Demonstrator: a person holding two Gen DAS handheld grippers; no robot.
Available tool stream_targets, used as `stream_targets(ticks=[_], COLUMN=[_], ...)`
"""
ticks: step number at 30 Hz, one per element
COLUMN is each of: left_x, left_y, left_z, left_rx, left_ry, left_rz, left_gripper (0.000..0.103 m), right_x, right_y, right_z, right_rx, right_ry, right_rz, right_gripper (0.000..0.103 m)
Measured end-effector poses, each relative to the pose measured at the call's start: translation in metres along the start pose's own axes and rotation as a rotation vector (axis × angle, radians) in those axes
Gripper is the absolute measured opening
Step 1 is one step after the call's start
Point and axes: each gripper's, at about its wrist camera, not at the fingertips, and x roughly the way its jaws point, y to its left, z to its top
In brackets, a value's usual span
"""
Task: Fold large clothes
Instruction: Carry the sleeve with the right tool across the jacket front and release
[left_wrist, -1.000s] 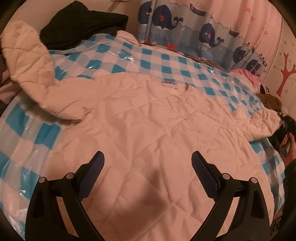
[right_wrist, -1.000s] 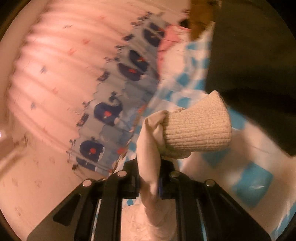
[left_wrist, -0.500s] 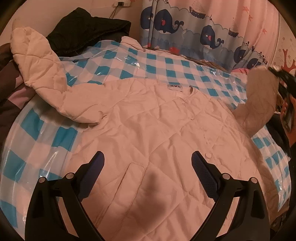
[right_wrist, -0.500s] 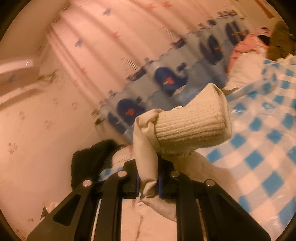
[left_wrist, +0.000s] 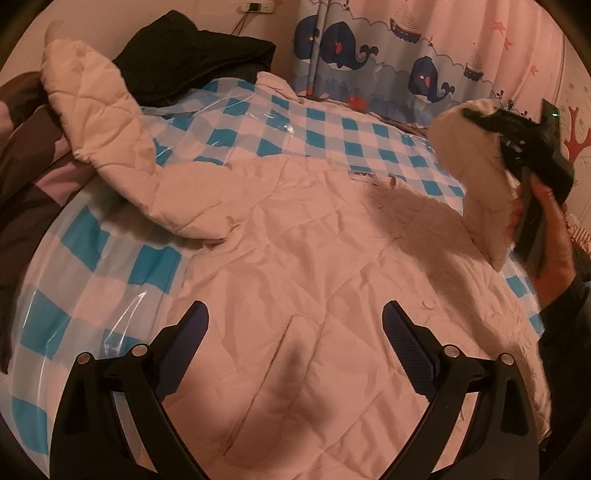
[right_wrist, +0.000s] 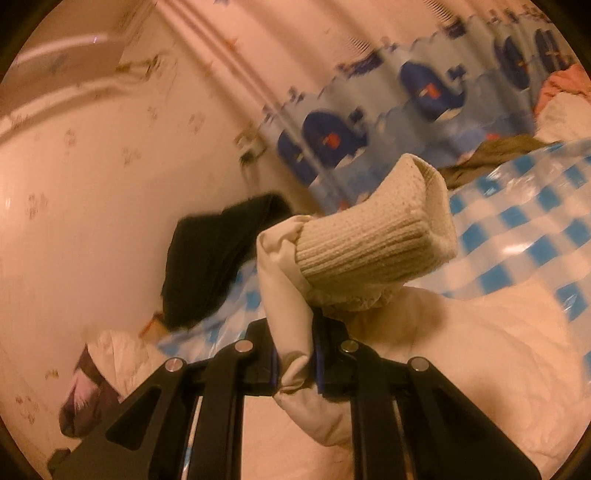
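The right gripper (right_wrist: 295, 363) is clenched on the sleeve (right_wrist: 291, 295) of the cream quilted jacket (left_wrist: 314, 295), just behind its ribbed cuff (right_wrist: 373, 236), which sticks out past the fingers. The bite takes only a narrow fold of fabric. If the sleeve is swung hard across the jacket, that fold could slide out and the sleeve would drop short of the chest, or its weight could drag the shoulder and wrinkle the body. The blur in the right wrist view suggests a fast sweep, which raises that risk.

The left gripper (left_wrist: 295, 347) hangs released above the lower front of the jacket, touching nothing, so nothing pins the body flat; a tug on the sleeve could shift the whole jacket on the slick checked sheet (left_wrist: 110, 266).

The jacket lies spread face up on that sheet, its other sleeve (left_wrist: 110, 140) flung out toward the dark clothes (left_wrist: 192, 62) at the sheet's far edge. The person's right hand (left_wrist: 546, 229) holds its gripper raised beside the jacket's right shoulder, sleeve lifted clear of the sheet.
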Motion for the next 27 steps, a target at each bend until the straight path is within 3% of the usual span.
stream_targets(ticks=[8,18,21,23,27], left_x=[-0.002,0.002,0.002,0.002,0.002], left_y=[0.01,0.02,0.02,0.02,0.021], left_z=[0.0,0.0,0.0,0.0,0.0], left_rx=[-0.005,-0.044,-0.044,-0.045,-0.046], left_ry=[0.006,0.034,0.035,0.037,0.038], left_rz=[0.012,-0.011,-0.011,-0.011,-0.012], left_gripper=[0.091,0.091,0.091,0.091,0.091], right_x=[0.072,0.111,0.124,0.132,0.138], right_y=[0.048,0.06,0.068,0.068,0.068], right_z=[-0.066,-0.118,-0.137,-0.149,-0.164], right_rx=[-0.107,-0.228,-0.326,-0.352,-0.385], right_ry=[0.158,0.285,0.387,0.462,0.568], right_rz=[0.017,-0.027,-0.045,-0.044,-0.01], right_gripper=[0.015,0.015,0.022,0.033,0.037])
